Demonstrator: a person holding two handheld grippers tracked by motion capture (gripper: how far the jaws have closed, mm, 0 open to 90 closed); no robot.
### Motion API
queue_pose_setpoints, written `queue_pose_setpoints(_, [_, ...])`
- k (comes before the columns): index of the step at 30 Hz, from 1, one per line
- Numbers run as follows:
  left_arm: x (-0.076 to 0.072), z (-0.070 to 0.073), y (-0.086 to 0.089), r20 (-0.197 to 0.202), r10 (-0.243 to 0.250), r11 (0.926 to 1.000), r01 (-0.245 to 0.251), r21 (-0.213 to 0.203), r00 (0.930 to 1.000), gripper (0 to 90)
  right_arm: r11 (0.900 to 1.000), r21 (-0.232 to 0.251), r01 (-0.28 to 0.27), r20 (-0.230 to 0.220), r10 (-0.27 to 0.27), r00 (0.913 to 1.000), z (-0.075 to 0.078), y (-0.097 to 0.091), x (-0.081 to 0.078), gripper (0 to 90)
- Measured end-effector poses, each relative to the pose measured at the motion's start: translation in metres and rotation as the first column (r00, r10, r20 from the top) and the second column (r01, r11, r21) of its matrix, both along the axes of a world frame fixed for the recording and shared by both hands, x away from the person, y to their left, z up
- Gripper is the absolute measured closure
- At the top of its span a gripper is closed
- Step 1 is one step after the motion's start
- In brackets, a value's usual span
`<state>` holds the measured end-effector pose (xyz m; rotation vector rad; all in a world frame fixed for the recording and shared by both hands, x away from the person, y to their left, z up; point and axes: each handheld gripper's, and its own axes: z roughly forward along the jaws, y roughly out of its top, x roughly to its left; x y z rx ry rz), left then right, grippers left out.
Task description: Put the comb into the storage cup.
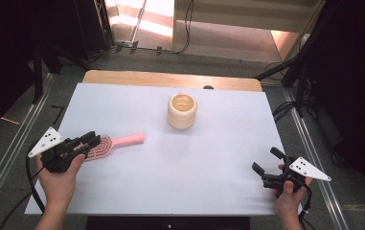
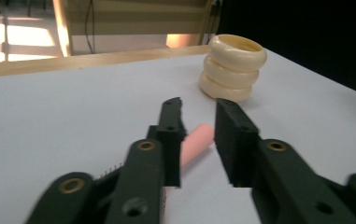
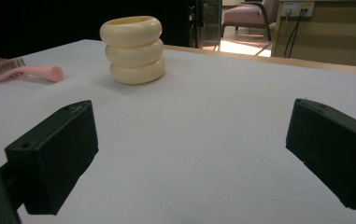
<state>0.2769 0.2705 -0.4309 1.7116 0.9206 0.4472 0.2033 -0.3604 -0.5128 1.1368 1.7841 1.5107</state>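
**Left gripper over the hairbrush, right gripper waiting apart**

A pink hairbrush (image 1: pixel 110 143) is lying flat on the white surface (image 1: pixel 209 158), its bristled head toward the person's left and its handle pointing toward the middle. The left gripper (image 1: pixel 93 142) is sitting right over the brush head — its jaws are standing at a narrow gap, and in the left gripper view the pink handle is showing between and beyond them; whether they are touching the brush cannot be told. The left hand (image 1: pixel 60 179) is gripping the tool from below. A cream ribbed cup (image 1: pixel 182 110) is standing upright toward the far middle of the surface, well apart from the brush. The right gripper (image 1: pixel 265 166) is resting near the right front corner — its jaws are spread wide with nothing between them.
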Motion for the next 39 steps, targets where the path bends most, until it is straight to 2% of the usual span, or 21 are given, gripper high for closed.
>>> queue_pose_setpoints(1, [0.002, 0.000, -0.002, 0.001, 0.009, 0.9999, -0.009, 0.010, 1.0000, 81.5, 1.0000, 0.000, -0.003, -0.001, 0.003, 1.0000, 0.000, 0.000, 0.000, 0.9])
queue_pose_setpoints(2, [0.004, 0.001, -0.003, -0.001, 0.004, 0.9999, -0.004, 0.014, 1.0000, 81.5, 1.0000, 0.000, -0.003, -0.001, 0.003, 1.0000, 0.000, 0.000, 0.000, 0.9])
queue_pose_setpoints(4, [0.008, 0.001, -0.006, -0.007, -0.005, 0.9996, 0.005, 0.027, 1.0000, 89.6, 1.0000, 0.002, -0.004, -0.002, 0.004, 1.0000, 0.000, 0.000, 0.000, 0.9])
queue_pose_setpoints(6, [0.012, 0.001, -0.009, -0.017, -0.014, 0.9994, 0.015, 0.030, 0.9998, 90.0, 1.0000, 0.001, -0.003, -0.005, 0.003, 1.0000, 0.000, 0.000, 0.000, 0.9])
queue_pose_setpoints(12, [0.023, 0.005, -0.019, -0.053, -0.045, 0.9947, 0.050, 0.090, 0.9976, 90.0, 1.0000, 0.000, -0.005, -0.006, 0.005, 1.0000, 0.000, 0.001, 0.001, 0.9])
queue_pose_setpoints(17, [0.034, 0.005, -0.029, -0.105, -0.082, 0.9893, 0.094, 0.112, 0.9910, 90.0, 1.0000, 0.001, -0.006, -0.010, 0.006, 0.9999, 0.000, 0.001, 0.001, 0.9])
queue_pose_setpoints(25, [0.055, 0.003, -0.046, -0.166, -0.127, 0.9794, 0.150, 0.135, 0.9778, 90.0, 1.0000, -0.003, -0.008, -0.008, 0.008, 0.9999, -0.001, 0.001, 0.001, 0.9])
queue_pose_setpoints(29, [0.065, -0.003, -0.054, -0.197, -0.123, 0.9779, 0.153, 0.143, 0.9727, 90.0, 1.0000, -0.001, -0.009, -0.008, 0.009, 0.9999, -0.001, 0.001, 0.002, 0.9])
queue_pose_setpoints(33, [0.075, -0.009, -0.061, -0.215, -0.103, 0.9810, 0.135, 0.140, 0.9711, 90.0, 0.9999, -0.004, -0.011, -0.011, 0.010, 0.9999, -0.001, 0.001, 0.002, 0.9])
queue_pose_setpoints(36, [0.081, -0.013, -0.069, -0.233, -0.085, 0.9781, 0.126, 0.166, 0.9686, 90.0, 0.9998, -0.013, -0.013, -0.011, 0.013, 0.9999, -0.001, 0.002, 0.002, 0.9])
queue_pose_setpoints(39, [0.086, -0.016, -0.075, -0.257, -0.089, 0.9734, 0.139, 0.183, 0.9623, 90.0, 0.9999, -0.011, -0.012, -0.012, 0.012, 0.9999, -0.001, 0.002, 0.002, 0.9])
